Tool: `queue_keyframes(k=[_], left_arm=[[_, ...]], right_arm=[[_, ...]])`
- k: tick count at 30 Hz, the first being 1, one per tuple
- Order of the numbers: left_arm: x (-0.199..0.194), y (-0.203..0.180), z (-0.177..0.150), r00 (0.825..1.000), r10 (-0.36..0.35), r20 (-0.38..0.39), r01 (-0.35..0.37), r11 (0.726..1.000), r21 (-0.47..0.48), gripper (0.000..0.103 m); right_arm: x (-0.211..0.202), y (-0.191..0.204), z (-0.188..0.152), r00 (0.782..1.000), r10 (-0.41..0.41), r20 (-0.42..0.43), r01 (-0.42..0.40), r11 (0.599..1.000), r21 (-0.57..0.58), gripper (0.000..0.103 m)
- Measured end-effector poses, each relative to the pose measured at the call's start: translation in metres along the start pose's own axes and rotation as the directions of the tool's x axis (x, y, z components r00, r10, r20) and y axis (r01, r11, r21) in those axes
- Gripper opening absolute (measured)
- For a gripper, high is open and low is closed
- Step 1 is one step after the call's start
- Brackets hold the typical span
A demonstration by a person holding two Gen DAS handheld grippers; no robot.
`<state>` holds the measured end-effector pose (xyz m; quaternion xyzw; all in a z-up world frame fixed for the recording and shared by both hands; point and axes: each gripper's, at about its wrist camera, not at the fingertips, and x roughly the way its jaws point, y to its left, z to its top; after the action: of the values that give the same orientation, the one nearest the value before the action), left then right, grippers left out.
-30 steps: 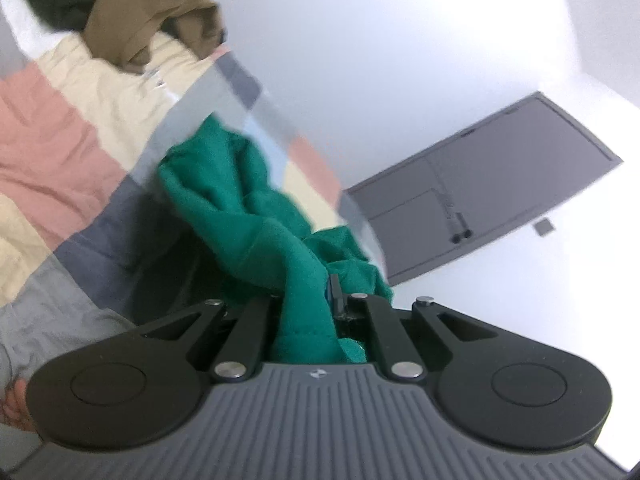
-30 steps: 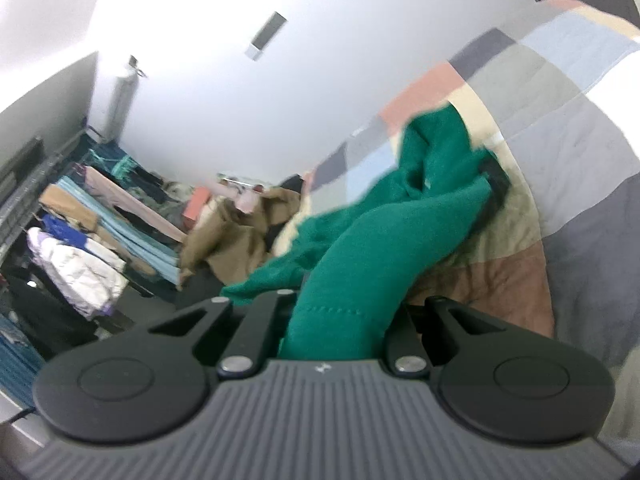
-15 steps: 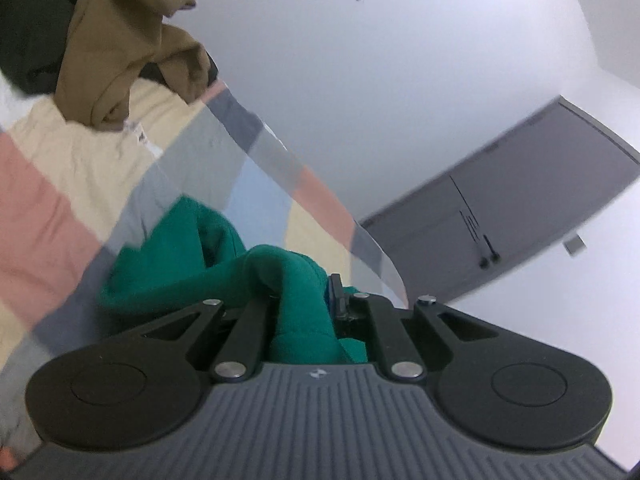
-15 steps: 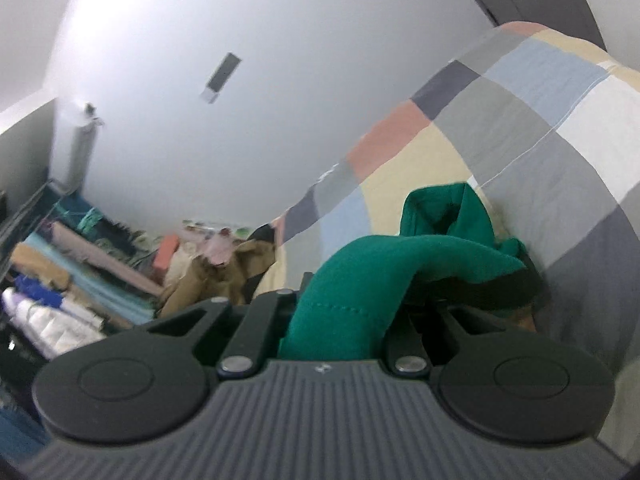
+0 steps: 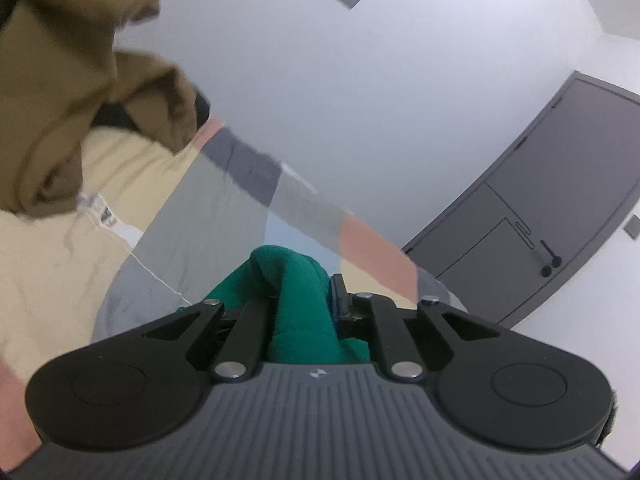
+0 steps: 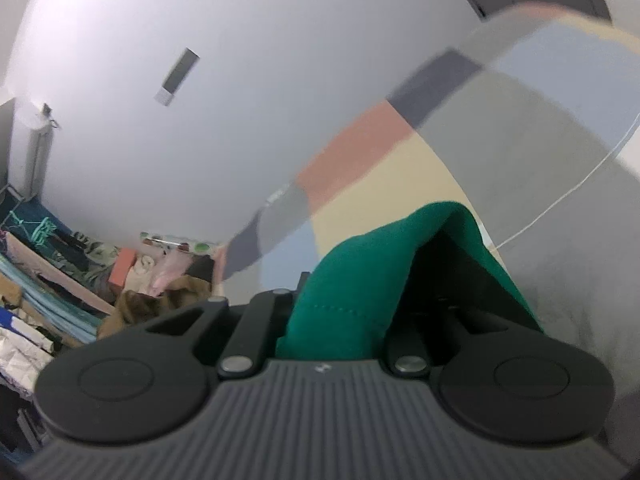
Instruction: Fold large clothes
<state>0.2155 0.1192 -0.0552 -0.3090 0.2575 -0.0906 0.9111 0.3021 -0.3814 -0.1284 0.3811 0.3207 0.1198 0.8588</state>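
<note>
Here both tongs [image 5: 308,300] [image 6: 352,300] grip bunched green garment [image 6: 360,276]; left just loosening.

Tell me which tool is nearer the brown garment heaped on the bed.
Left. The left tool, shut on the green garment, has the brown garment looming close ahead. The right tool, also gripping green cloth, sees it small and far off.

The left claw [image 5: 304,300], its jaws just having opened a little, grips bunched green garment [image 5: 296,280] over the patchwork bed [image 5: 192,208]; a brown garment [image 5: 60,120] lies at the bed's far-left edge.
</note>
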Motion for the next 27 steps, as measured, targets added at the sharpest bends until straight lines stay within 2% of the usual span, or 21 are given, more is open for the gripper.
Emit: queue_keyframes(k=[3, 6, 8, 10, 12, 19, 21, 22, 23, 24, 25, 26, 27], left_arm=[[0.037, 0.030, -0.005, 1.000, 0.000, -0.024, -0.001, 0.999, -0.045, 0.014], [0.072, 0.050, -0.010, 0.996, 0.036, -0.082, -0.040, 0.998, -0.050, 0.014], [0.094, 0.063, -0.013, 0.992, 0.050, -0.119, -0.058, 0.996, -0.063, 0.015], [0.111, 0.074, -0.019, 0.988, 0.050, -0.149, -0.056, 0.998, -0.037, 0.015], [0.123, 0.083, -0.026, 0.984, 0.053, -0.170, -0.063, 0.997, -0.049, 0.015], [0.115, 0.072, -0.028, 0.984, 0.098, -0.152, -0.097, 0.995, 0.011, 0.015], [0.102, 0.060, -0.028, 0.982, 0.105, -0.154, -0.099, 0.994, 0.047, 0.019], [0.095, 0.056, -0.028, 0.983, 0.107, -0.153, -0.099, 0.994, 0.055, 0.032], [0.086, 0.051, -0.026, 0.984, 0.109, -0.142, -0.101, 0.993, 0.067, 0.054], [0.076, 0.045, -0.025, 0.987, 0.107, -0.123, -0.098, 0.992, 0.079, 0.063], [0.062, 0.037, -0.025, 0.990, 0.107, -0.095, -0.098, 0.991, 0.094, 0.070], [0.051, 0.031, -0.024, 0.992, 0.108, -0.066, -0.100, 0.989, 0.111, 0.070], [0.038, 0.025, -0.024, 0.993, 0.105, -0.047, -0.098, 0.987, 0.126, 0.070]], right_arm=[[0.034, -0.025, -0.009, 1.000, -0.001, -0.011, 0.001, 1.000, 0.010, 0.018], [0.061, -0.042, -0.012, 0.999, -0.018, -0.044, 0.020, 0.998, 0.052, 0.018], [0.070, -0.048, -0.009, 0.998, -0.014, -0.058, 0.018, 0.997, 0.078, 0.018], [0.078, -0.054, -0.010, 0.999, 0.002, -0.050, 0.000, 0.999, 0.043, 0.018], [0.084, -0.064, -0.012, 0.999, 0.017, -0.045, -0.013, 0.996, 0.089, 0.017], [0.078, -0.055, -0.017, 1.000, 0.016, -0.006, -0.016, 0.998, 0.066, 0.019], [0.073, -0.049, -0.018, 1.000, 0.015, -0.002, -0.015, 0.999, 0.039, 0.022], [0.070, -0.045, -0.018, 1.000, 0.012, -0.001, -0.012, 1.000, 0.025, 0.024], [0.065, -0.040, -0.019, 1.000, 0.011, 0.004, -0.011, 1.000, 0.008, 0.030], [0.060, -0.037, -0.018, 1.000, 0.016, 0.010, -0.016, 1.000, -0.005, 0.042], [0.054, -0.031, -0.019, 1.000, 0.022, 0.015, -0.022, 1.000, -0.017, 0.051], [0.047, -0.025, -0.020, 1.000, 0.024, 0.020, -0.023, 0.999, -0.030, 0.071], [0.038, -0.018, -0.021, 0.999, 0.024, 0.029, -0.022, 0.998, -0.051, 0.081]])
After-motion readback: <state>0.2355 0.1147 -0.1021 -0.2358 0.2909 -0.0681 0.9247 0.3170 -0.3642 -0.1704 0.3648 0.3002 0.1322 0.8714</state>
